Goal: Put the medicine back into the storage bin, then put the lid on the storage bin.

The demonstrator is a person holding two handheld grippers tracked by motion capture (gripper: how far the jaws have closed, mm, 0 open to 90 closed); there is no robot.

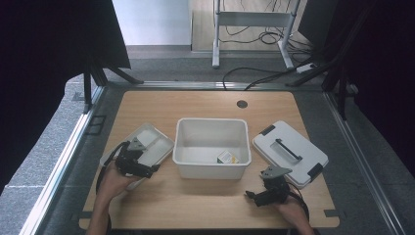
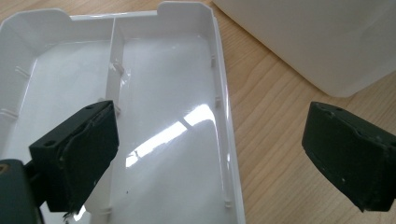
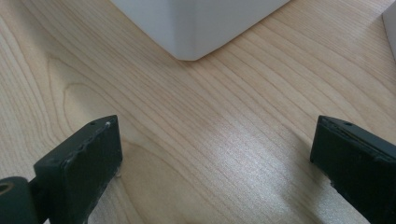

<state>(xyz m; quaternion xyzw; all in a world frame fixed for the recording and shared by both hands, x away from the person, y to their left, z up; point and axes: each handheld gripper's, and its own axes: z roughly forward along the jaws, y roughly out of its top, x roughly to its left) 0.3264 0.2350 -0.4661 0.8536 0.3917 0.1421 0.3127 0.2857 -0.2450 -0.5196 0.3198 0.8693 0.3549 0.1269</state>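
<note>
Wooden table (image 1: pixel 205 200), bare grain at 6 o'clock. Dark round grommet (image 1: pixel 242 104) at 1 o'clock, near the far edge. White lid (image 1: pixel 303 157) flat at 3 o'clock, black latches at two ends, dark handle recess across the middle. Small green-yellow carton (image 1: pixel 227 157) sits in the 5 o'clock corner of the bin (image 1: pixel 211 120). Beyond the table at 12 o'clock: grey metal stand (image 1: pixel 252 19), black cables (image 1: pixel 266 36) loose on the floor. Black curtains (image 1: pixel 49 44) at 10 and 2 o'clock.

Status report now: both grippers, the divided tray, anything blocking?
Left gripper open, fingers astride right wall of divided tray. Right gripper open over bare table. Tray empty. White bin close beside.
</note>
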